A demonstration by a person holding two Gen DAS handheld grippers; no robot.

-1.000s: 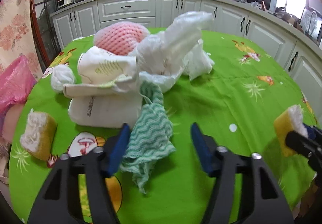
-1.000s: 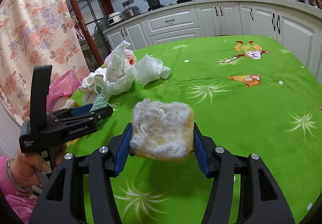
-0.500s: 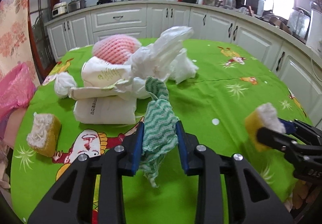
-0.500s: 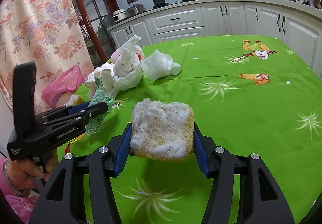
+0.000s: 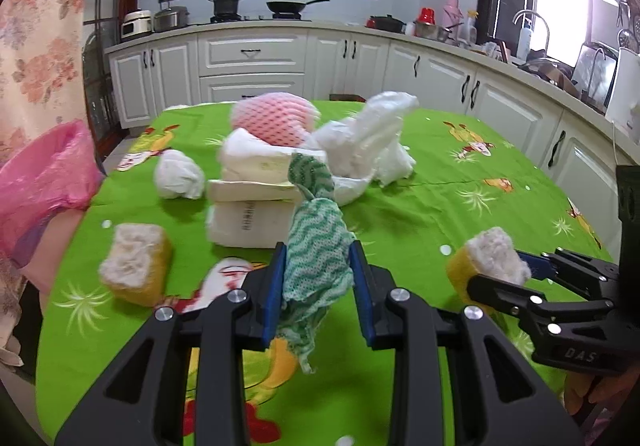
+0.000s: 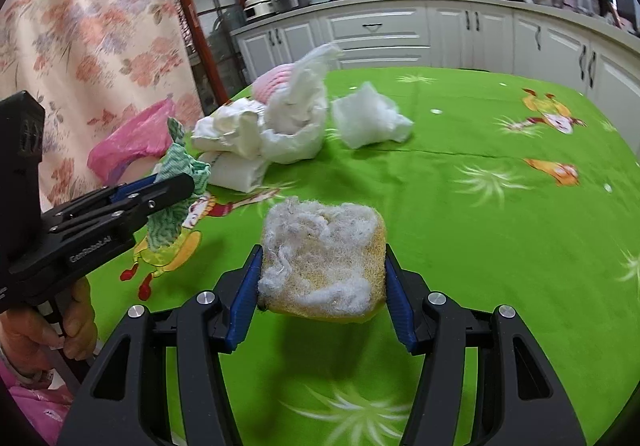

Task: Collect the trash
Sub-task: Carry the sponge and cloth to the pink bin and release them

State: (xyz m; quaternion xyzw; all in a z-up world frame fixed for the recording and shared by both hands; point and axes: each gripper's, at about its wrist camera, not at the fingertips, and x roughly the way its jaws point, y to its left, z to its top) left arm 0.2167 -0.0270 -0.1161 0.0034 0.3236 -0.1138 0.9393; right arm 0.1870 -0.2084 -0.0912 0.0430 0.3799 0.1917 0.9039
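My left gripper (image 5: pixel 318 278) is shut on a green-and-white wavy cloth (image 5: pixel 318 258) and holds it above the green tablecloth (image 5: pixel 420 213); it also shows in the right wrist view (image 6: pixel 176 181). My right gripper (image 6: pixel 322 286) is shut on a yellow sponge with a white fluffy top (image 6: pixel 322 262), also seen in the left wrist view (image 5: pixel 490 260). A pile of trash lies beyond: white paper packs (image 5: pixel 252 201), a pink foam net (image 5: pixel 274 119), white plastic bags (image 5: pixel 368 141), a tissue wad (image 5: pixel 178 173). A second yellow sponge (image 5: pixel 134 270) lies at the left.
A bin lined with a pink bag (image 5: pixel 40 181) stands off the table's left edge. White kitchen cabinets (image 5: pixel 256 61) and a counter with pots run behind and to the right. A crumpled white bag (image 6: pixel 368 121) lies apart from the pile.
My left gripper closed on the green cloth and lifted it off the table, away from the pile. My right gripper kept hold of the sponge and moved closer to the left one.
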